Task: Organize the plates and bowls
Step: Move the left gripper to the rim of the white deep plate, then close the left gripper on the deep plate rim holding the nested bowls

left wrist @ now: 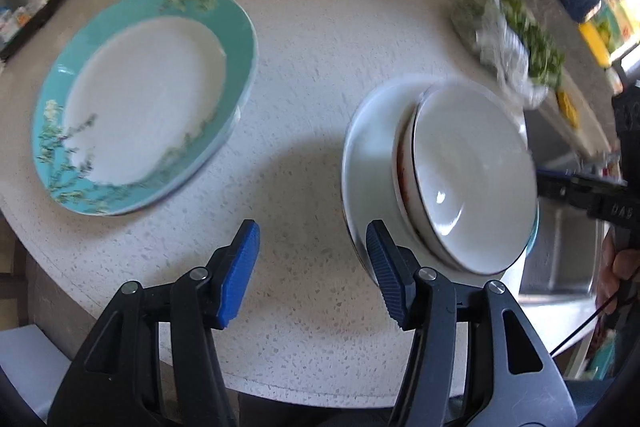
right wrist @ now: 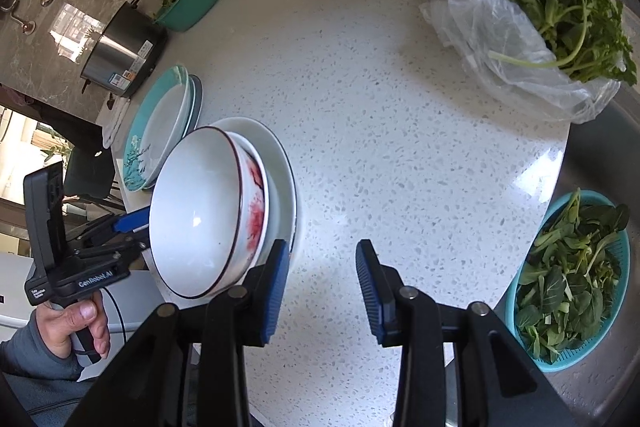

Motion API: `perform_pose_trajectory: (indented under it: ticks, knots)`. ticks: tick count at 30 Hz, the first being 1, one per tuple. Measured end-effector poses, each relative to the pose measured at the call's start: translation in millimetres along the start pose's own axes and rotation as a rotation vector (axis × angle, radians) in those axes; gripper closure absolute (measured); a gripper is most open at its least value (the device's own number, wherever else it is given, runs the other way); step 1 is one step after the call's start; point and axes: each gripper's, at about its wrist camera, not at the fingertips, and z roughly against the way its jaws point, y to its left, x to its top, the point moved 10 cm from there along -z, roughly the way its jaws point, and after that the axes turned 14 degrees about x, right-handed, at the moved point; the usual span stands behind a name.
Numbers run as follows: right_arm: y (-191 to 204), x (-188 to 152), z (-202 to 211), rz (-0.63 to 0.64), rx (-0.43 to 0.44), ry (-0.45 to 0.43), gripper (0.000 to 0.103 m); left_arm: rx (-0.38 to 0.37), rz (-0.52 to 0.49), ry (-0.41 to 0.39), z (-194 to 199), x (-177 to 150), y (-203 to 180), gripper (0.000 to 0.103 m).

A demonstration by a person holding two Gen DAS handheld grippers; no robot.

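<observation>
Left gripper (left wrist: 312,227), jaws apart and clamped on nothing, points steeply down at a speckled white counter (left wrist: 304,87). Only bare stone shows between its blue pads, and the right pad overlaps the rim of a white plate (left wrist: 368,147). The right gripper (right wrist: 322,245), jaws likewise apart and empty, angles down on the plate's other side, its left pad just beside the stack. Two nested bowls (left wrist: 472,179) sit on that plate, mouths up. The top bowl is white with a dark rim line and a red pattern outside. All are round, so no long axis shows.

Beyond the stack, near a steel pot (right wrist: 120,55), lies a teal-rimmed plate (left wrist: 240,39) on at least one more. The left hand (right wrist: 76,323), in a grey sleeve, wraps its gripper's handle. A bag of greens (right wrist: 500,39) and a teal colander (right wrist: 510,307) of leaves stand well apart.
</observation>
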Motion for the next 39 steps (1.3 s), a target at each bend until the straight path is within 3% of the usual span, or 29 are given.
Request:
perform_pose_trajectory:
  ticks: [11, 19, 32, 35, 39]
  knots:
    - [3.7, -0.1, -17.1, 0.016, 0.001, 0.045, 0.064, -0.01, -0.053, 0.062, -22.0, -4.3, -12.9, 0.049]
    - [-0.9, 4.4, -26.5, 0.027, -0.009, 0.041, 0.064, 0.005, -0.054, 0.051, -38.4, 9.2, -19.7, 0.049]
    - [1.1, 2.9, -32.3, 0.085, 0.024, 0.029, 0.064, -0.043, -0.047, 0.014, -46.5, 15.5, -25.6, 0.049]
    - [0.7, 2.0, -31.7, 0.09, 0.022, 0.029, 0.064, -0.008, -0.059, 0.007, -46.6, 14.0, -22.4, 0.037]
    - [5.2, -2.4, -34.2, 0.105, 0.022, 0.054, 0.064, 0.04, -0.088, 0.016, -51.3, 11.0, -20.6, 0.035]
